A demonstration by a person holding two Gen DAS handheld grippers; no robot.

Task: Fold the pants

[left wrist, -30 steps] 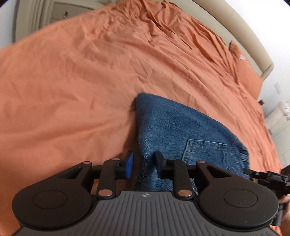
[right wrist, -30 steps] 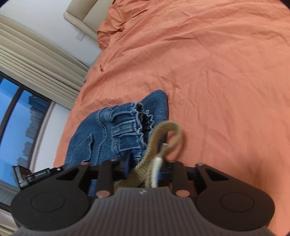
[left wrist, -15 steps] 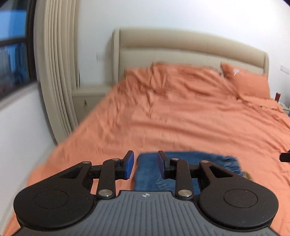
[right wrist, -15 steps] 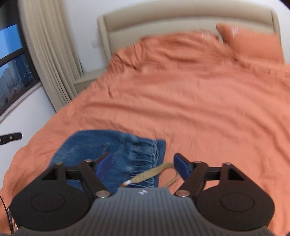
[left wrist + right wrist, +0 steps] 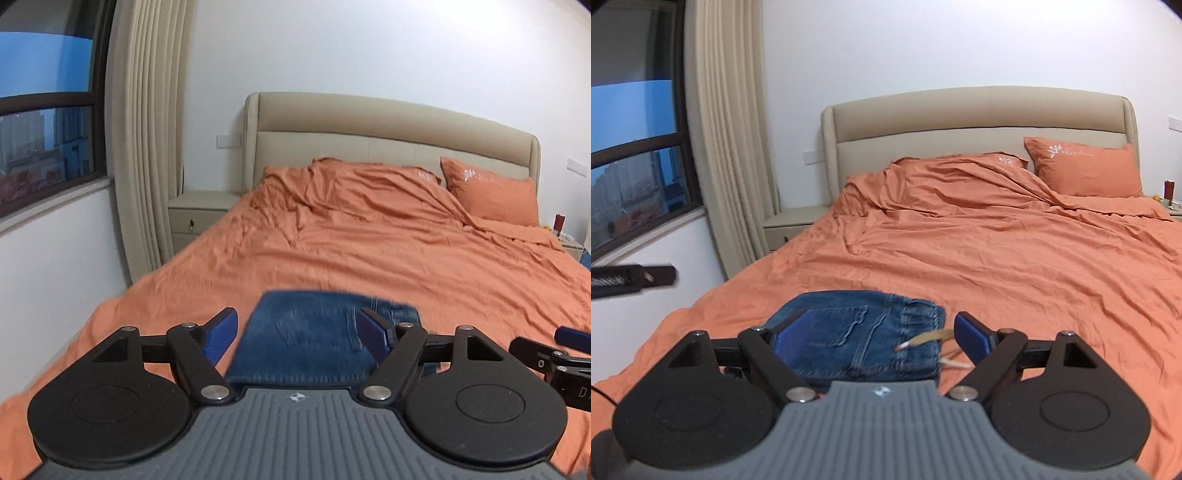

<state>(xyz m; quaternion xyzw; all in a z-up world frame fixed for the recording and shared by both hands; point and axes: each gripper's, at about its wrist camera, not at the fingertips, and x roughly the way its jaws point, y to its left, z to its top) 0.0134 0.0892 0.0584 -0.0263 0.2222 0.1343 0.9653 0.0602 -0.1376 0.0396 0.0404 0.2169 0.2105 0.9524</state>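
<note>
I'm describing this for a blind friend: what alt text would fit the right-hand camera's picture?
Folded blue jeans lie on an orange bedspread, framed by the right gripper, open and holding nothing. A tan drawstring trails from the waistband; behind are a beige headboard, an orange pillow and a curtained window.

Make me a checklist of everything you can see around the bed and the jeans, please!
Surface: orange bedspread, wrinkled.
Job's things: jeans folded into a compact bundle near the foot of the bed; tan drawstring trails off the waistband.
Clutter: small items on the far nightstand.
Grippers: left gripper and right gripper, fingers spread, holding nothing.
Cables: nothing seen.
Surroundings: beige headboard, orange pillow, curtain, window, bedside drawer.
</note>
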